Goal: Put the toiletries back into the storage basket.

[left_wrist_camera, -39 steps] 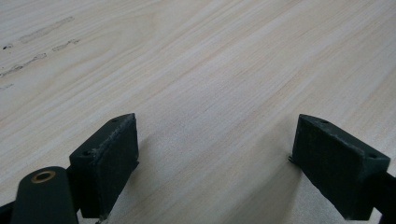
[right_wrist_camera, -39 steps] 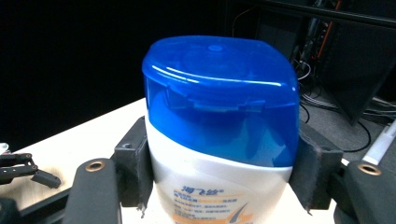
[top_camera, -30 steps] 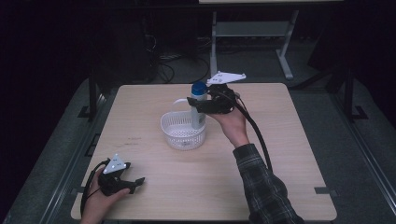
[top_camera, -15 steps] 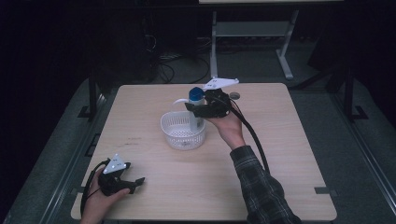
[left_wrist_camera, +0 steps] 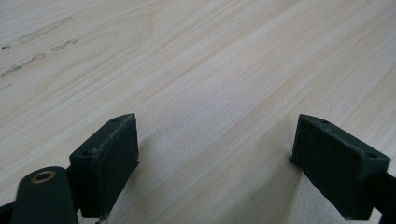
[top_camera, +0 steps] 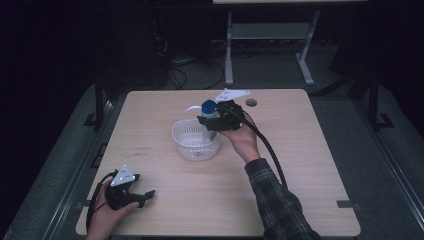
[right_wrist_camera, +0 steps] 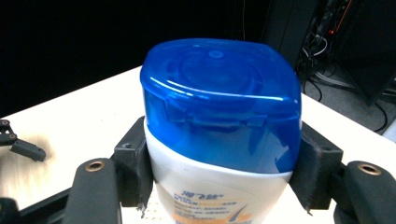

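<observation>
The bottle (right_wrist_camera: 219,135), white w/ a blue cap, is gripped just below the cap by the right gripper (top_camera: 218,120); jaws are pressed on both sides of the neck. It is held upright over the far rim of the white basket (top_camera: 189,145), which sits approx. mid-bench, slightly toward the far edge. Whether the bottle base is touching the basket can't be told. Judged: grasp is done, and the bottle is either going in or coming out; setting down and release are left. The left gripper (top_camera: 131,192) is rested near the bench's near-left corner, jaws wide apart, nothing between them, only bare bench (left_wrist_camera: 210,70) ahead.
</observation>
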`<action>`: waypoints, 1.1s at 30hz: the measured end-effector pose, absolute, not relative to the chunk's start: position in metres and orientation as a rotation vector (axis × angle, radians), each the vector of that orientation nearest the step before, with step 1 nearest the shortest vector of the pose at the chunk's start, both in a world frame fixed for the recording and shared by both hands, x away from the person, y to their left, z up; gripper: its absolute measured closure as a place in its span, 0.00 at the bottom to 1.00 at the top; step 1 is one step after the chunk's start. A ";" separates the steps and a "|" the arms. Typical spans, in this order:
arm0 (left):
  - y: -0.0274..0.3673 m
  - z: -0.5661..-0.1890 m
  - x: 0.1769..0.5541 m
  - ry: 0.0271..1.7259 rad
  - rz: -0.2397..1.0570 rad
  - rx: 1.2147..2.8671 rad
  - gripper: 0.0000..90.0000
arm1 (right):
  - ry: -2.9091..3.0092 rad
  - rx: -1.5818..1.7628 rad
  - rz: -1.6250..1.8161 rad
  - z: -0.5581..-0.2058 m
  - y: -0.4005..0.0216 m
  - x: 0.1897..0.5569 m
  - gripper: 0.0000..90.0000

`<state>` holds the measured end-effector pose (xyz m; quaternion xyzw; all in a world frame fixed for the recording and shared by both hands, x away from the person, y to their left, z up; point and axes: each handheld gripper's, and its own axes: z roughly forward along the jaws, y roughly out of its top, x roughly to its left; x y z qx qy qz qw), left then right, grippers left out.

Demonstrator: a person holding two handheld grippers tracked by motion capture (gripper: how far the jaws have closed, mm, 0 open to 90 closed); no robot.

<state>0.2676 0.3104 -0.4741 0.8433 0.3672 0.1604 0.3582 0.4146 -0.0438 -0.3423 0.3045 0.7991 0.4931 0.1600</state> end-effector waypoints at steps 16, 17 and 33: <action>0.310 -0.474 0.268 0.948 0.411 2.173 0.15 | 2.328 0.893 1.358 -0.362 -0.042 0.417 0.37; 0.310 -0.474 0.268 0.948 0.410 2.175 0.15 | 2.332 0.899 1.356 -0.363 -0.042 0.417 0.37; 0.310 -0.474 0.268 0.948 0.411 2.173 0.15 | 2.378 0.897 1.301 -0.378 -0.038 0.417 0.37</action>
